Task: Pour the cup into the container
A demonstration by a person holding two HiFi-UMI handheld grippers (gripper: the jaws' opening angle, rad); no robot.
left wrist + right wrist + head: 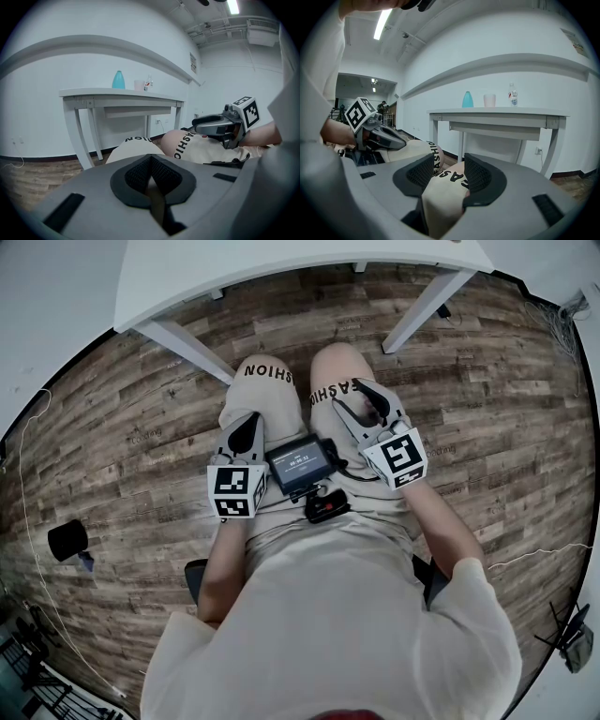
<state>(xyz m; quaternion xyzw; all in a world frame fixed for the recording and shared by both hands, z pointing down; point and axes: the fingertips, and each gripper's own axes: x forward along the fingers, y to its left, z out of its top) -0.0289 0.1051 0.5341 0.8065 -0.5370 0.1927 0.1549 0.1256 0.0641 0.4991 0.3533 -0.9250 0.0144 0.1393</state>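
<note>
On the white table (123,95) stand a teal container (118,79), a pale cup (139,85) and a small clear bottle (149,83). The right gripper view shows them too: container (468,99), cup (489,100), bottle (513,96). Both grippers rest on the seated person's thighs, well short of the table. My left gripper (247,427) is shut, its pads meeting with nothing between them (151,164). My right gripper (361,397) stands open, and a knee in beige shorts shows between its jaws (449,171).
The table (281,268) stands past the knees, its white legs (183,348) slanting to the wooden floor. A small screen device (300,463) lies on the lap between the grippers. A black object (67,540) sits on the floor at the left, with thin cables along the edges.
</note>
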